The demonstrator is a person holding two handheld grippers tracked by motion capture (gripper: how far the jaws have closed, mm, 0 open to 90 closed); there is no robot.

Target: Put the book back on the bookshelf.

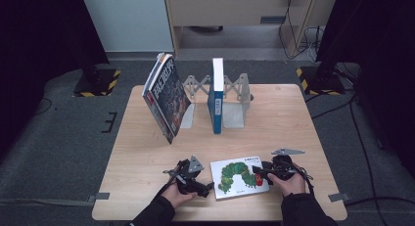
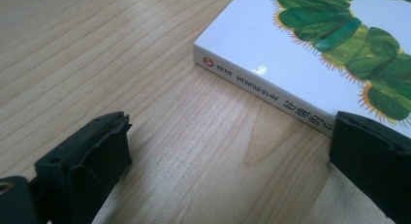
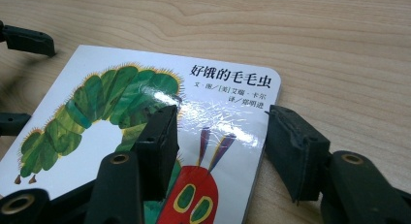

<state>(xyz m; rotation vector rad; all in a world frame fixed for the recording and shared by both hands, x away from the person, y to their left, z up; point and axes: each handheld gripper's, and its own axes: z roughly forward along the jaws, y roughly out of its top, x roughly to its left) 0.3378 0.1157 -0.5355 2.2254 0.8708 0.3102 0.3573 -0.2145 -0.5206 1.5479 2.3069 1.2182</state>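
A white picture book with a green caterpillar (image 1: 240, 178) lies flat on the wooden table (image 1: 274, 118) near its front edge. My left gripper (image 1: 208, 187) sits at the book's left side. In the left gripper view its jaws (image 2: 230, 136) stand wide open on bare wood, with the book's spine (image 2: 261, 88) just ahead and by the right-hand jaw. My right gripper (image 1: 258, 171) is at the book's right edge. In the right gripper view it (image 3: 220, 120) straddles that edge, one jaw above the cover (image 3: 97, 103), the other over the table beside it, neither pressing.
At the back of the table a large dark-covered book (image 1: 166, 96) leans left against a grey expandable book rack (image 1: 237, 96). A slim blue-spined book (image 1: 217, 96) stands upright in it. Bare wood lies between the rack and the picture book.
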